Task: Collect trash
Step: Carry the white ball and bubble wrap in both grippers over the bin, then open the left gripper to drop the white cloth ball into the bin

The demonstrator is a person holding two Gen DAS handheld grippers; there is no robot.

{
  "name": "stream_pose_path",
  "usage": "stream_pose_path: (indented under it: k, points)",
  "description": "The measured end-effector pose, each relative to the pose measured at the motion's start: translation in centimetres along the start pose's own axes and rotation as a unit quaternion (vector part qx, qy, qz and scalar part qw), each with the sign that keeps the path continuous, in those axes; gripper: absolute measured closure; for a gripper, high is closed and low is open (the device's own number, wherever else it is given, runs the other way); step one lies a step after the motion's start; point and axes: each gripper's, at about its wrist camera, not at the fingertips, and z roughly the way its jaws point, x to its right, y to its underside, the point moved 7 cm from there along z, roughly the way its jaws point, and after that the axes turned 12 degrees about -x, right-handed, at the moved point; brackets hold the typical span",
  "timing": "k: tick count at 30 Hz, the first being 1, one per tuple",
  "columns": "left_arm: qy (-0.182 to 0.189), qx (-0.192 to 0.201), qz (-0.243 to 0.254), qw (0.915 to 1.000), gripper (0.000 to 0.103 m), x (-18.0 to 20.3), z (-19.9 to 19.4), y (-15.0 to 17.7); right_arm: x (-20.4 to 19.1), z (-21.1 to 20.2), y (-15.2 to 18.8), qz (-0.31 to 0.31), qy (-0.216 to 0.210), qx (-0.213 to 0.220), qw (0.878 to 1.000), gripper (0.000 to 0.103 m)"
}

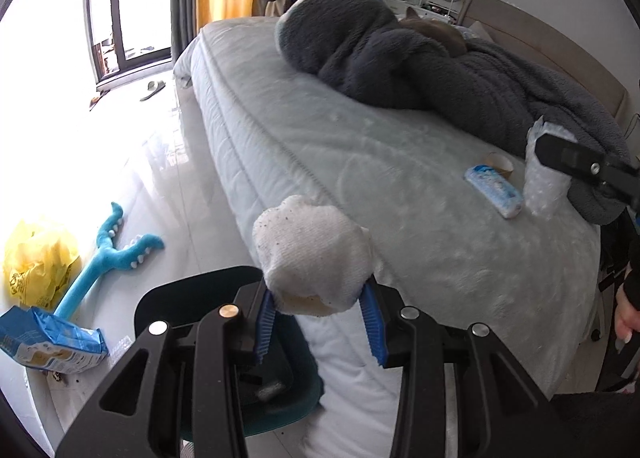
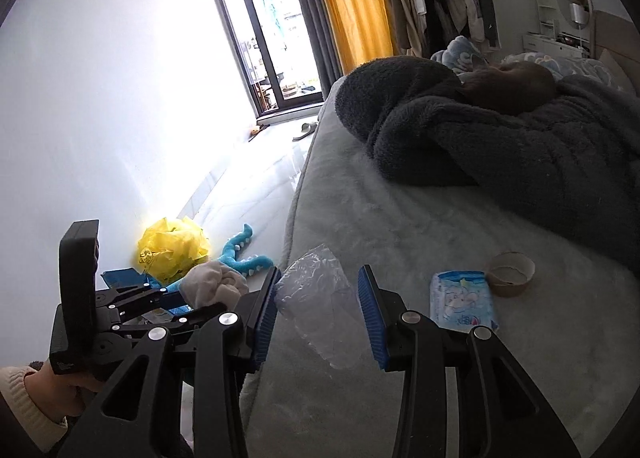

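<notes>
Views differ: your left gripper (image 1: pixel 318 322) clamps a crumpled white dirty tissue wad (image 1: pixel 314 254) above the dark bin (image 1: pixel 224 342), seen only there. Your right gripper (image 2: pixel 318 318), jaws apart, straddles clear bubble wrap (image 2: pixel 320 306) on the grey bed (image 2: pixel 400 226) beside a blue tissue packet (image 2: pixel 462 300) and brown tape roll (image 2: pixel 510 274).

Left wrist view sits low at the bed's foot corner, facing up along the pale grey-green quilted mattress (image 1: pixel 360 162) toward the window at upper left of frame; close to the bed edge. Right wrist view sits nearer over the mattress (image 2: pixel 400 218), facing the same way. Both share the dark grey fleece blanket (image 1: pixel 420 58) (image 2: pixel 480 130), blue-white tissue packet (image 1: pixel 494 191) (image 2: pixel 464 300), yellow crumpled plastic bag (image 1: pixel 38 258) (image 2: pixel 174 248)
</notes>
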Motion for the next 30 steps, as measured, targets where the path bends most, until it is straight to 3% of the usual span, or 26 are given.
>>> stream_pose_path:
  k: [12, 30]
  points:
    - [-0.009, -0.047, -0.059, 0.9971, 0.062, -6.8, 1.6, 2.6, -4.9, 3.4, -1.8, -0.025, -0.029, -0.013, 0.999, 0.063]
    - [-0.006, -0.150, -0.115, 0.9820, 0.060, -14.0, 4.1, 7.9, -12.1, 9.5, -2.4, -0.070, -0.051, -0.054, 0.995, 0.063]
